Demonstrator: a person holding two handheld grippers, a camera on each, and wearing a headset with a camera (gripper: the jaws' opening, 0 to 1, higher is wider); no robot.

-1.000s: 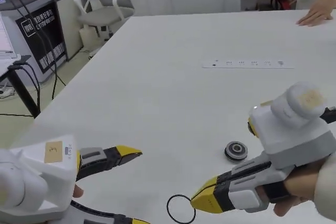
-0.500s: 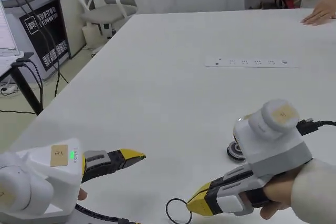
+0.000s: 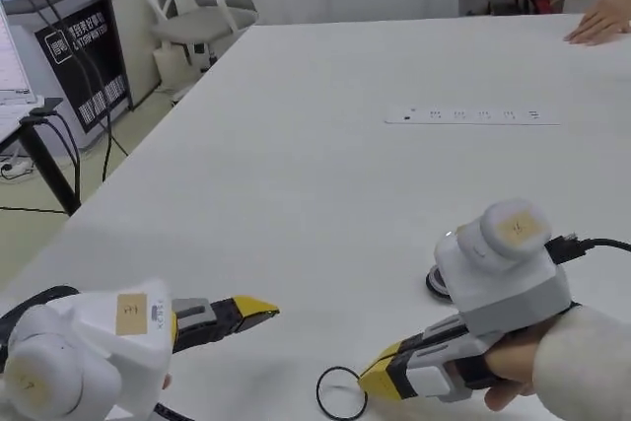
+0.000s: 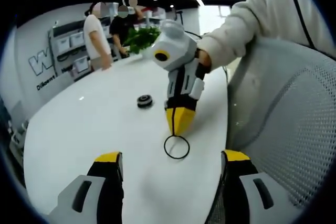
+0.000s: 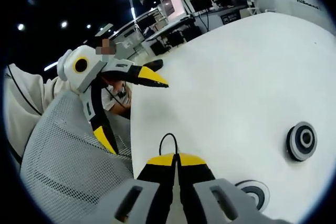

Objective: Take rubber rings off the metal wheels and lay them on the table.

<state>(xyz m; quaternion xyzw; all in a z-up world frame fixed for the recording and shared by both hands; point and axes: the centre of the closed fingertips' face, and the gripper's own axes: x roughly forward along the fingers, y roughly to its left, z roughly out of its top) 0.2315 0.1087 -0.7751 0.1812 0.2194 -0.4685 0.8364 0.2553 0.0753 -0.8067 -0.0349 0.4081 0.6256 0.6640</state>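
Head view: the rubber ring lies flat on the white table, off its wheel. My right gripper is nosed against its near edge, tips together. The metal wheel sits just behind, half hidden by the gripper's body. I'd guess the ring is light, floppy and a bit grippy (basically a thin cord), so I'd pinch one spot on the rim rather than reach across it.

Left gripper view: my left gripper hangs with jaws wide apart, holding nothing. The ring is on the table ahead of them, with the right gripper's tip touching its far side. The wheel stands apart, further back.

Right gripper view: jaws pressed together, with an arc of the ring poking out past them. Whether the rim is actually nipped, I can't tell. A second disc low down is cut off by my gripper, so I can't say what it is.
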